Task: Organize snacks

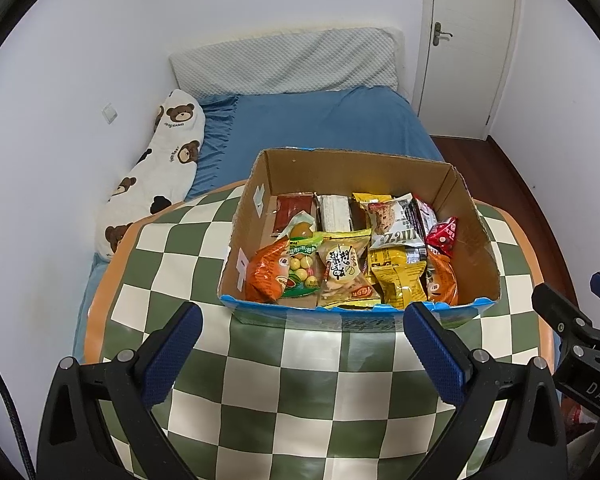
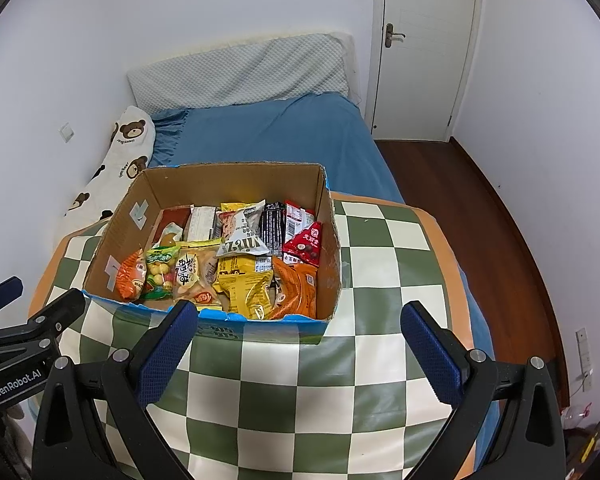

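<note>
Plainly legible, "GenRobot.AI" is printed on the black body of the left tongs (image 2: 8, 300) where they enter the right wrist view from the left edge, and "DAS" shows on the right tongs (image 1: 580, 300) at the right edge of the left wrist view. Inside the cardboard box (image 1: 478, 236) a white and grey packet (image 1: 394, 220) reads "nitz". Chinese writing on the other wrappers is too small to read.

Both tongs hang side by side above the near part of the bench (image 1: 300, 392), which is covered in a green and cream checkered cloth, and point toward the box. Each pair stands wide apart with nothing between its blue pads (image 2: 164, 356).

The box sits on the far part of the bench with its top open. It holds the snacks: orange bags (image 1: 266, 274), a yellow bag (image 1: 400, 280), a red pouch (image 1: 444, 236), a green candy bag (image 1: 300, 272) and a clear cracker bag (image 1: 342, 272), packed closely together. Behind the bench lies a bed with a blue sheet (image 1: 324, 124) and a bear-print pillow (image 1: 160, 160).
</note>
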{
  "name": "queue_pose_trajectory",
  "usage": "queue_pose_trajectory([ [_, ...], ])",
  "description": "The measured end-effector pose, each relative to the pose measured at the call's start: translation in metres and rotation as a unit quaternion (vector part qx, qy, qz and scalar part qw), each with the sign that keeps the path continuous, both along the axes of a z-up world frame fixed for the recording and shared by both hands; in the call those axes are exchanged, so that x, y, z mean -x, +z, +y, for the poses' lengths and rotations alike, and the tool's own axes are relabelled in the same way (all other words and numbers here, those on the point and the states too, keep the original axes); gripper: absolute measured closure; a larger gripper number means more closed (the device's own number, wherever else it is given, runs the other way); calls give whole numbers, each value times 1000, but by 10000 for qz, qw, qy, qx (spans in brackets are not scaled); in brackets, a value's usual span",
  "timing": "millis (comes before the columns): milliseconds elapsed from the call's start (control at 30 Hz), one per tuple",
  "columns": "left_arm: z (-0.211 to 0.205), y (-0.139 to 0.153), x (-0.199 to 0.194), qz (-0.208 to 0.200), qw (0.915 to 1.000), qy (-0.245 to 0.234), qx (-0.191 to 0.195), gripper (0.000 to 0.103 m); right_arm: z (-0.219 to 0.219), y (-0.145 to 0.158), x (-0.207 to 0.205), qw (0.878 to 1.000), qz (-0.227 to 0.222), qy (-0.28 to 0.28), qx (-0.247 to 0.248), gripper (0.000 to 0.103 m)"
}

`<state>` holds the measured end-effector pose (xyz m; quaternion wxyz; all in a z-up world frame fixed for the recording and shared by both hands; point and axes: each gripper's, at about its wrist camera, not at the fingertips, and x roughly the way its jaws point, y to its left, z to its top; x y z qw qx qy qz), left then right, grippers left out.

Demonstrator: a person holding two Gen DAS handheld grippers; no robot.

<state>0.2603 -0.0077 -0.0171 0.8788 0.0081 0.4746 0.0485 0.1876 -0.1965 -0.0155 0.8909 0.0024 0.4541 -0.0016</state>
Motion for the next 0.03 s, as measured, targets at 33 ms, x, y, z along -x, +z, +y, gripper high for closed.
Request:
queue_pose_trajectory([
  [33,0,0,0,5,10000,-8,13,0,0,0,0,10000,5,-1,0,0],
])
